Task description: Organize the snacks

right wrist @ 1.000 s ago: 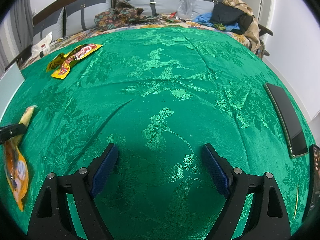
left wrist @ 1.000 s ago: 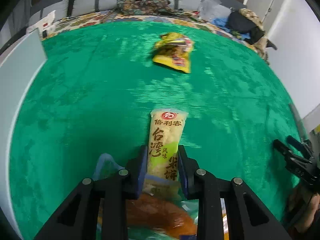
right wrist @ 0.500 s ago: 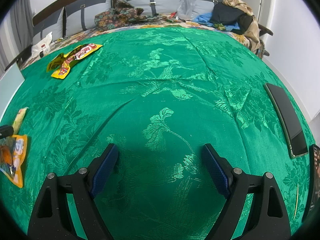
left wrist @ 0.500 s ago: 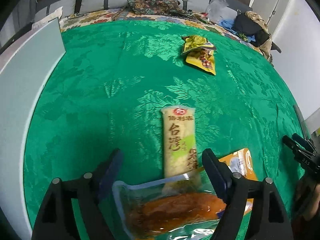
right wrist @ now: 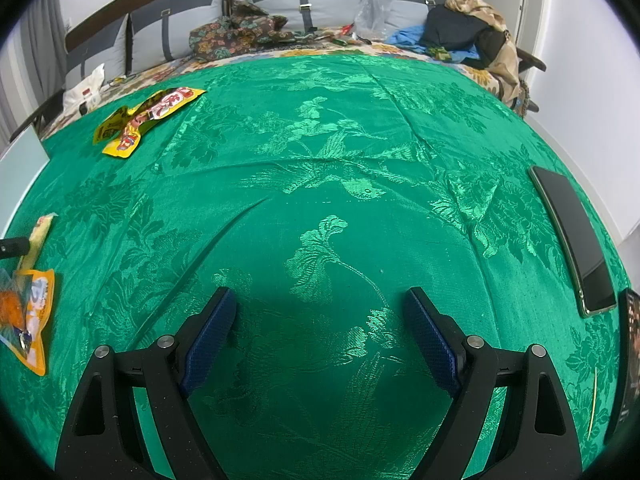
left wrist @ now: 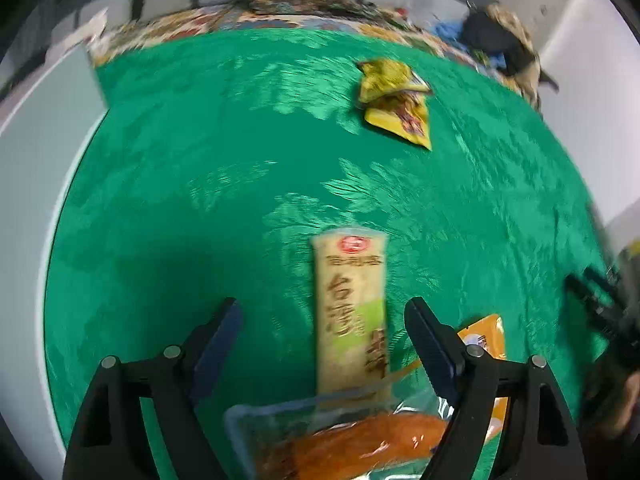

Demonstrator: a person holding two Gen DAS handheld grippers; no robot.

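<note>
A long cream and green rice-cracker pack (left wrist: 352, 312) lies on the green cloth (left wrist: 200, 184), its near end resting on a clear and orange snack pouch (left wrist: 360, 440). My left gripper (left wrist: 322, 332) is open, its fingers on either side of the pack and apart from it. Two yellow snack packs (left wrist: 396, 100) lie further back; they also show in the right wrist view (right wrist: 148, 116). The pouch (right wrist: 28, 312) and cracker pack (right wrist: 40, 232) show at that view's left edge. My right gripper (right wrist: 320, 328) is open and empty over bare cloth.
A white panel (left wrist: 36, 168) borders the cloth on the left. A dark phone (right wrist: 572, 240) lies at the right edge, with another dark item (right wrist: 628, 360) beside it. Cushions, clothes and bags (right wrist: 460, 32) lie behind the cloth. The right gripper (left wrist: 600, 308) shows at the far right.
My left gripper opened and let go of the cracker pack, which now lies on the cloth and pouch. The gripper drew back a little. The right gripper has not moved.
</note>
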